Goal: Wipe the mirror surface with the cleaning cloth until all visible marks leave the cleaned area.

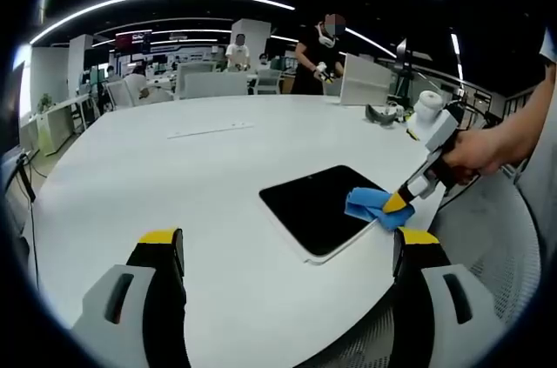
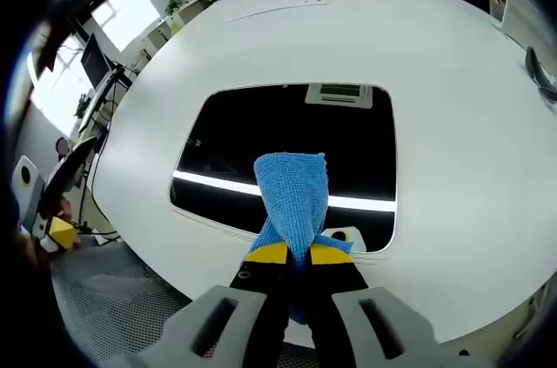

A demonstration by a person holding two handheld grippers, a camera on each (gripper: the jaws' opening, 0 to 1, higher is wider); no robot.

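Blue cleaning cloth (image 2: 294, 194) is sitting pinched in the right gripper (image 2: 296, 255), lying on the mirror (image 2: 287, 137) near its close edge on the white table (image 2: 452, 107); left gripper (image 1: 287, 250) is hanging open, empty. I'm not spotting marks, so wiping's probably midway

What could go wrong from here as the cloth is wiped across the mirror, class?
The mirror lies near the table edge, so a push toward that edge might slide it off. The right gripper pinches only one end of the blue cloth; it might bunch up and leave marks unwiped. The left gripper hangs open away from the mirror, so nothing steadies it.
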